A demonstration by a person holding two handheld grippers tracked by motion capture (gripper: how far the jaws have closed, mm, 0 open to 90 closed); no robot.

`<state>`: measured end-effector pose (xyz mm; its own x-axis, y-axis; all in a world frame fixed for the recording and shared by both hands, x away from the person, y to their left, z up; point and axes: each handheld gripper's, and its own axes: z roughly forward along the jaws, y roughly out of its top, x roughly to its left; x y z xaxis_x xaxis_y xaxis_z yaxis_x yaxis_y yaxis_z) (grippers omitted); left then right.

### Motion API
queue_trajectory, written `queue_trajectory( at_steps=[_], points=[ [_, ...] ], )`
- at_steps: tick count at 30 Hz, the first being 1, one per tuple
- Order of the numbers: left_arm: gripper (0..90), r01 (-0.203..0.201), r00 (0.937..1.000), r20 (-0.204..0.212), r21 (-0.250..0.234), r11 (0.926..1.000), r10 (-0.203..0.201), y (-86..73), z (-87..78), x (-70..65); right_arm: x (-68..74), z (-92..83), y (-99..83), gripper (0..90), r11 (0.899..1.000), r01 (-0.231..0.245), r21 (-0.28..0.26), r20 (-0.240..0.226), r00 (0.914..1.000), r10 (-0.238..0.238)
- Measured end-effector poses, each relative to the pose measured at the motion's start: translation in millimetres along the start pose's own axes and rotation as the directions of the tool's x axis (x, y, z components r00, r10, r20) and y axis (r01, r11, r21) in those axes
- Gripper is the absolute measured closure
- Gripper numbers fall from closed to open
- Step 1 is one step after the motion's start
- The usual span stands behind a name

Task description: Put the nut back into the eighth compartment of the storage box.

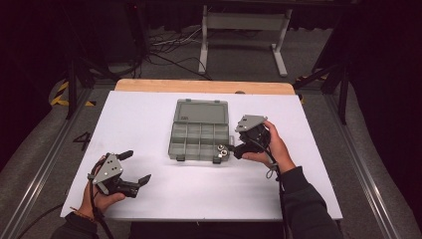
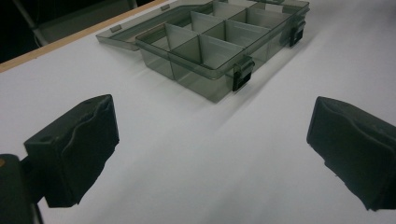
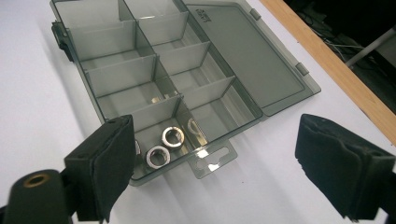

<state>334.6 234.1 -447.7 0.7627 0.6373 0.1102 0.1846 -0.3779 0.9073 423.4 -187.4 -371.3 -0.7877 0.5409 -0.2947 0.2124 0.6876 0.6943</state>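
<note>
A grey see-through compartment box (image 1: 199,139) lies open in the middle of the white table (image 1: 149,199), its lid (image 1: 202,111) folded flat toward the far side. Shiny metal nuts (image 3: 166,145) sit in its near right compartment, seen also as nuts (image 1: 221,149) from above. My right gripper (image 1: 238,145) hovers at the box's right end, jaws wide apart and empty; its pads (image 3: 105,163) frame that compartment. My left gripper (image 1: 135,167) rests near the table's front left, open and empty, pointed at the box (image 2: 219,46) from a distance.
A wooden strip (image 1: 204,86) edges the table's far side. Beyond it stand a white metal frame (image 1: 244,30) and loose cables (image 1: 169,50) on the floor. Dark stands flank both sides. White table surface stretches left of and in front of the box.
</note>
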Motion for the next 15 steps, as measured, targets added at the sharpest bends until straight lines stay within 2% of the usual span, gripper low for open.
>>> queue_trajectory(
  at_steps=[7, 15],
  points=[
    [3.0, -0.001, 1.0000, 0.000, -0.002, 1.0000, 0.001, 0.1, -0.5, 0.1, 3.4, -4.2, -12.7, 8.0, 0.998, -0.023, -0.050, 0.031, 0.9992, 0.024],
    [2.9, 0.000, 1.0000, 0.000, -0.005, 1.0000, 0.000, 0.3, -1.7, 0.2, 3.6, -14.8, -24.6, 7.1, 0.991, -0.056, -0.125, 0.071, 0.9953, 0.066]
  ],
)
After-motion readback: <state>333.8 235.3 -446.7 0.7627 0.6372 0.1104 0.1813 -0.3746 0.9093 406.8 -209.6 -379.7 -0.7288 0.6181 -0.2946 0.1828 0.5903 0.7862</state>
